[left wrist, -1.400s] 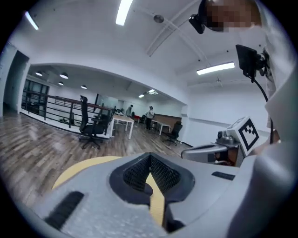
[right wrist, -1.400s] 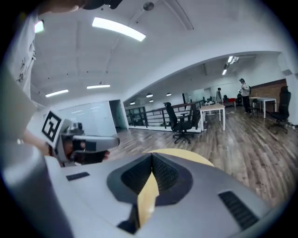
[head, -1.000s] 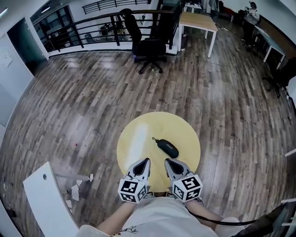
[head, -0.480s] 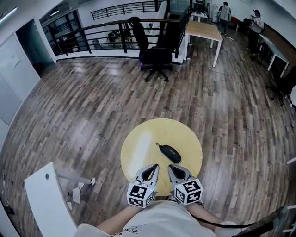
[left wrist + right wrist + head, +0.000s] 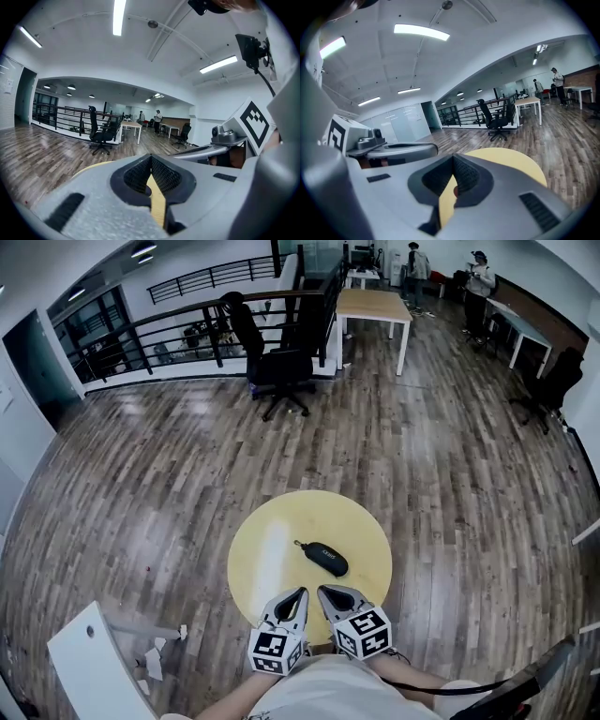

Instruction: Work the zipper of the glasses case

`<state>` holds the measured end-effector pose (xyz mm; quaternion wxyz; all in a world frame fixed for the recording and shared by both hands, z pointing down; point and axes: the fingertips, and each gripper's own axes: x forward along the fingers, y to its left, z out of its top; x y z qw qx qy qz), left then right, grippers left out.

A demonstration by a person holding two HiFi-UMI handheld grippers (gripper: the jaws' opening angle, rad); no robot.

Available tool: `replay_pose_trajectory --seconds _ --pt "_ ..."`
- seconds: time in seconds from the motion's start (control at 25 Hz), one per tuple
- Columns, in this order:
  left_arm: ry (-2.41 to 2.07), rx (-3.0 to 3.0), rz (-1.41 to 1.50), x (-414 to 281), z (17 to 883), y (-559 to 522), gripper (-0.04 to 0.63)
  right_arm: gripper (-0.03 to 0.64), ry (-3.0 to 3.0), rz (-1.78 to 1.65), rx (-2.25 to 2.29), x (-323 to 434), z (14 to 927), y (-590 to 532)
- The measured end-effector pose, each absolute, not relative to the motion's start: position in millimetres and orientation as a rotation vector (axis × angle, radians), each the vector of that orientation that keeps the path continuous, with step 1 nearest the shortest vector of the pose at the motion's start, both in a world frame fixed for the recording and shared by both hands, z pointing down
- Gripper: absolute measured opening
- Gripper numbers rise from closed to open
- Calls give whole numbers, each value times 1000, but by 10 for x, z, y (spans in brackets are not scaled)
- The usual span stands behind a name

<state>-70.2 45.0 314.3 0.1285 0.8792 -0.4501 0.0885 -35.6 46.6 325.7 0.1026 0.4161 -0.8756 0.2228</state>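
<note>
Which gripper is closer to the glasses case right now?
Right, narrowly. The right gripper sits just short of the glasses case, on the person's side; the left gripper is alongside, offset further left. Neither touches it.

My grey left gripper (image 5: pixel 297 594) and right gripper (image 5: pixel 324 592) bore black-and-white square patterns; the black glasses case (image 5: pixel 325 560) lay on the yellow table (image 5: pixel 267 554).
</note>
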Motion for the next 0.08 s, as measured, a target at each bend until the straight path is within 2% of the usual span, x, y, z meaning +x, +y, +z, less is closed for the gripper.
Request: replay_pose_trajectory --seconds 0.08 --pt "-1328 2541 260 -761 3130 513 6 0 -2587 664 1204 -411 3254 523"
